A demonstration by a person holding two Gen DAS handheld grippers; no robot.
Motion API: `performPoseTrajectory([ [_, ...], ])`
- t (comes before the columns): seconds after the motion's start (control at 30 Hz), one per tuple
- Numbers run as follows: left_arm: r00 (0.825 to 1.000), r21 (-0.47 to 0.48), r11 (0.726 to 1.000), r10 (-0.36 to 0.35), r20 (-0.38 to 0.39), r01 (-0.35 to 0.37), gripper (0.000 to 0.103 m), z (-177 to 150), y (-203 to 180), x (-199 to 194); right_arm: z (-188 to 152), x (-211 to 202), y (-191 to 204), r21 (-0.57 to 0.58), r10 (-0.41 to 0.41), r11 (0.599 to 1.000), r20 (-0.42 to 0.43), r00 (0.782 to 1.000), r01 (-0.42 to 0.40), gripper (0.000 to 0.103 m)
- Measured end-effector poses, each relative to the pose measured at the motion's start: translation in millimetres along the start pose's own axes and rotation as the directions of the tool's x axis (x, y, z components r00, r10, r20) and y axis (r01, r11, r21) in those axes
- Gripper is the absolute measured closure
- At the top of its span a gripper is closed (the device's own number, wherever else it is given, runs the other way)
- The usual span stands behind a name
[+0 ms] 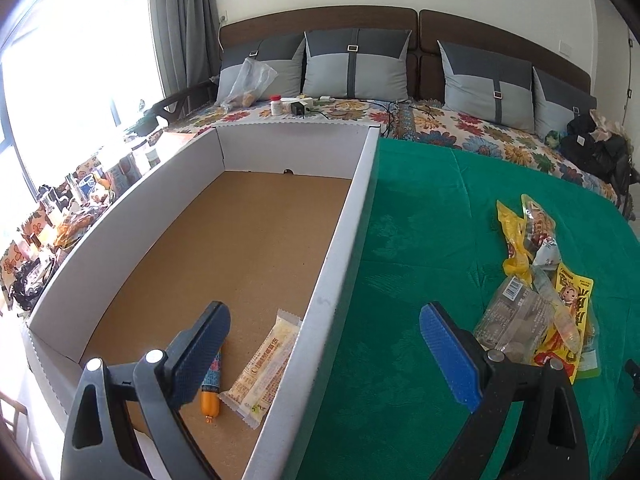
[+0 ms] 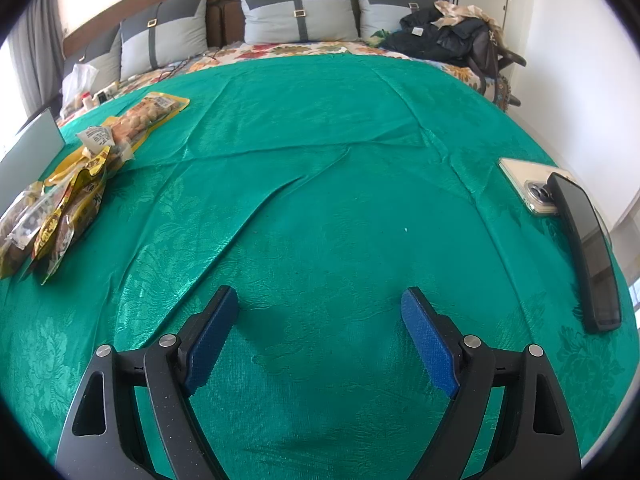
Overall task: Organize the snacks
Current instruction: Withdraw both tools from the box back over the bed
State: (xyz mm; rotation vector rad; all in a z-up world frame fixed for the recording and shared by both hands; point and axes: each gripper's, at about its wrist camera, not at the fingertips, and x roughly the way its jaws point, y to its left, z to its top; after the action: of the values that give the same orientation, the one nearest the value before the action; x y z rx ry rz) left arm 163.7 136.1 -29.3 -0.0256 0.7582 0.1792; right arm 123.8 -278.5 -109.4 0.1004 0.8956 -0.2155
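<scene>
Hovering spread and empty, both the left gripper (image 1: 324, 332) and right gripper (image 2: 320, 308) next need a packet from the snack pile (image 1: 540, 300) for the box (image 1: 340, 240)

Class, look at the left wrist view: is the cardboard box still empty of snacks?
No: the box already holds a pale wrapped bar and an orange sausage stick on its floor.

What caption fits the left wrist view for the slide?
Open left gripper straddles the white box wall; sausage and wafer pack inside, snack pile waiting on green cloth.
</scene>
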Motion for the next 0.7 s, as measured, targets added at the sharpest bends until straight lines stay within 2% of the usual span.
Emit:
performPoseTrajectory([
  [0.07, 0.998, 0.014, 1.0, 0.009, 0.068, -0.01, 0.008, -1.8, -8.8, -19.1, 0.1, 0.0, 0.0, 0.0, 0.0, 1.0, 0.0, 1.0, 0.0, 0.017],
  [0.13, 0.988, 0.041, 0.999, 0.002, 0.154, -0.009, 0.007, -4.2, -21.1, -44.1, 0.1, 0.0, 0.0, 0.0, 0.001, 1.0, 0.0, 1.0, -0.001, 0.016],
  [0.2, 0.977, 0.061, 0.997, -0.051, 0.206, 0.039, 0.004, -8.0, -34.8, -65.2, 0.5, 0.4, 0.4, 0.0, 0.001, 1.0, -0.001, 1.0, -0.001, 0.016],
  [0.27, 0.968, 0.086, 0.992, -0.112, 0.224, 0.095, 0.0, -14.8, -50.5, -80.5, 0.5, 0.4, 0.4, -0.001, 0.002, 1.0, -0.001, 1.0, -0.002, 0.016],
  [0.33, 0.966, 0.115, 0.981, -0.178, 0.188, 0.158, 0.0, -23.9, -68.1, -84.3, 0.7, 1.0, 1.3, -0.001, 0.002, 1.0, -0.001, 1.0, -0.002, 0.016],
  [0.43, 0.963, 0.139, 0.958, -0.261, 0.072, 0.249, 0.0, -42.5, -94.2, -72.5, 0.7, 1.0, 1.4, -0.001, 0.002, 1.0, -0.002, 1.0, -0.002, 0.015],
  [0.57, 0.956, 0.159, 0.943, -0.285, -0.068, 0.292, 0.0, -77.4, -124.2, -46.1, 0.8, 0.9, 1.2, -0.001, 0.002, 1.0, -0.002, 1.0, -0.002, 0.015],
  [0.7, 0.946, 0.146, 0.944, -0.267, -0.186, 0.296, 0.0, -103.3, -132.9, -17.3, 0.7, 1.0, 1.3, -0.002, 0.003, 1.0, -0.002, 1.0, -0.003, 0.015],
])
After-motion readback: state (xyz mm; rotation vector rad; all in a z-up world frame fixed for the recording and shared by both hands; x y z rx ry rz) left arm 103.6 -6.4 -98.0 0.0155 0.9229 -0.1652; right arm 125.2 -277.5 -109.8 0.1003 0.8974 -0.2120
